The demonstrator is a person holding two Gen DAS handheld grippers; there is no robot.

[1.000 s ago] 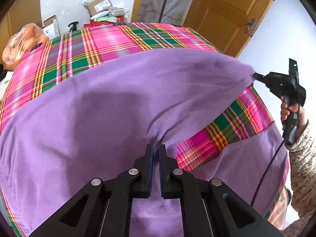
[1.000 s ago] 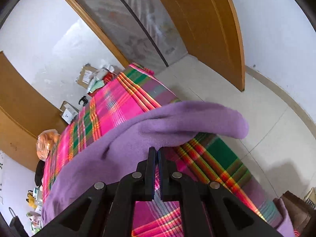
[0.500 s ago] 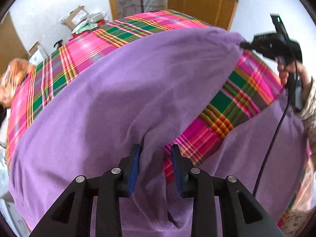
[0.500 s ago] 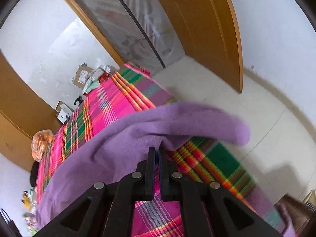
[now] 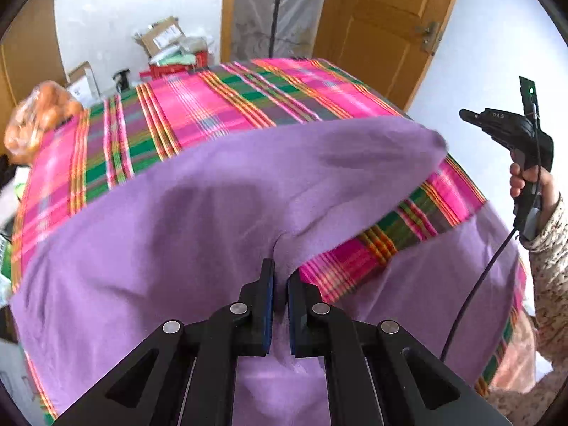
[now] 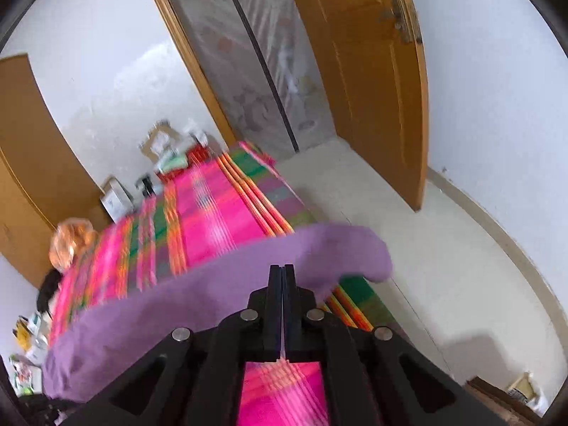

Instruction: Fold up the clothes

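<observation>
The fingers of the left gripper are closing to a narrow slit, and a raised ridge of the purple garment is pinched between the blue pads. The right gripper has its fingers pressed flat together with nothing between them.

The bench, under a pink, green and orange plaid cover, fills most of the left wrist view. The garment lies across its near half, its long axis running from the bench's left edge to its right edge. An upper layer is folded over. Its loose, blurred corner points toward the far right edge, and a band of plaid shows between it and the lower layer near the right edge.

The left gripper points steeply down at the near edge. The right one is angled down less steeply, looking along the bench toward its far end.

Only the left wrist view shows the right gripper from outside. It is held in the air beyond the bench's right edge, its tip apart from the garment's corner, gripped by a hand in a speckled sleeve, with a black cable hanging below. Only the right wrist view shows the pale floor beside the bench.

An orange bag sits at the far left corner.
</observation>
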